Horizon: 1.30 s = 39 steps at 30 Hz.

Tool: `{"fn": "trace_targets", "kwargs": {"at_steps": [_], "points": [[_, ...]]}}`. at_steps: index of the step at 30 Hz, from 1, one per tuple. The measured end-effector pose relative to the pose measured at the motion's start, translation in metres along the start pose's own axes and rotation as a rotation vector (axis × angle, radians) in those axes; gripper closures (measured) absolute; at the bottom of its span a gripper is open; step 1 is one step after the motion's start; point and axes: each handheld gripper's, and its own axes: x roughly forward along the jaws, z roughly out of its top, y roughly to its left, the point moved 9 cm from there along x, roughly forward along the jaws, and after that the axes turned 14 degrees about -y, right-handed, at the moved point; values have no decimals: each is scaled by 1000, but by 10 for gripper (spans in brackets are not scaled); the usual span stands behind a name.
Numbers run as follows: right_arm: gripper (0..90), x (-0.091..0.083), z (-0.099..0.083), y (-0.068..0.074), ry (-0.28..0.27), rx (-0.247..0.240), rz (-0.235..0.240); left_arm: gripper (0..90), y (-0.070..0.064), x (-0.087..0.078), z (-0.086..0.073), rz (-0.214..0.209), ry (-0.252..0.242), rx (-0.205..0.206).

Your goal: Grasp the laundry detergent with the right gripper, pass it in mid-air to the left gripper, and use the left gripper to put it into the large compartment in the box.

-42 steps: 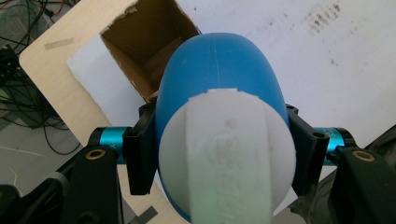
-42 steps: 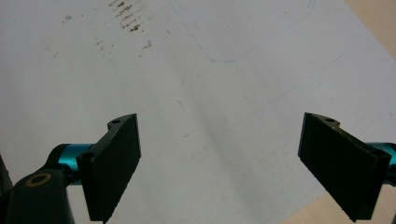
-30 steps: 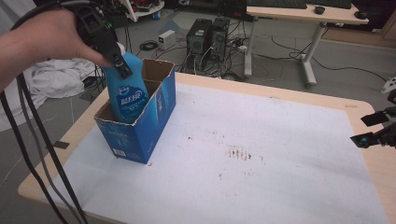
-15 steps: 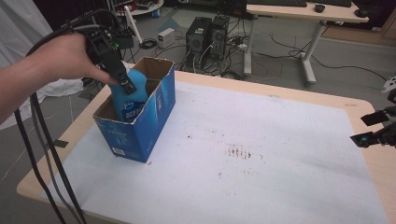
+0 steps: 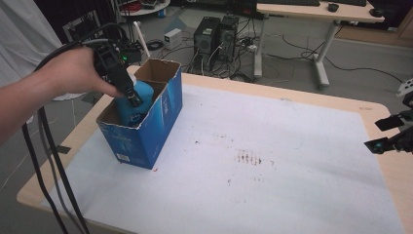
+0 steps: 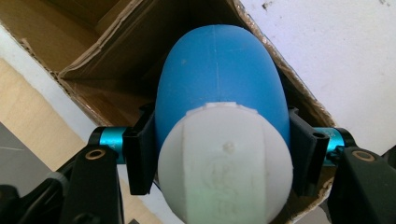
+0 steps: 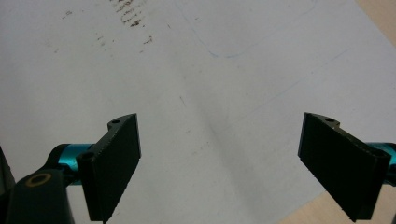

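1. I see a blue bottle (image 5: pixel 132 105) with a round white cap (image 6: pixel 225 161). It stands inside the box, cap up.
2. I see a blue cardboard box (image 5: pixel 146 131), open on top, at the left of the white surface (image 5: pixel 272 165).

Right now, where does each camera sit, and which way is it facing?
High view: above the table's near side, facing forward and down; left hand and right gripper show.
Left gripper view: on the left gripper, looking down its jaws at the blue bottle, as in the high view, inside the box.
Right gripper view: looks past open jaws at the white mat.
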Motion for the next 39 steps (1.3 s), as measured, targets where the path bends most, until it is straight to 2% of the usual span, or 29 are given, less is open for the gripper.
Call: {"fn": "trace_targets", "kwargs": {"at_steps": [13,25,26,39], "points": [[127,0,-2,1,4,2,4,381,-1,14,-4,-3,6,24],[127,2,-3,2,5,-2,10,381,0,22,-12,-2,31,45],[127,2,-3,2,6,-3,10,380,0,22,-14,-4,42,58],[127,3,-2,4,10,-7,16,379,1,25,-17,1,34,52]]}}
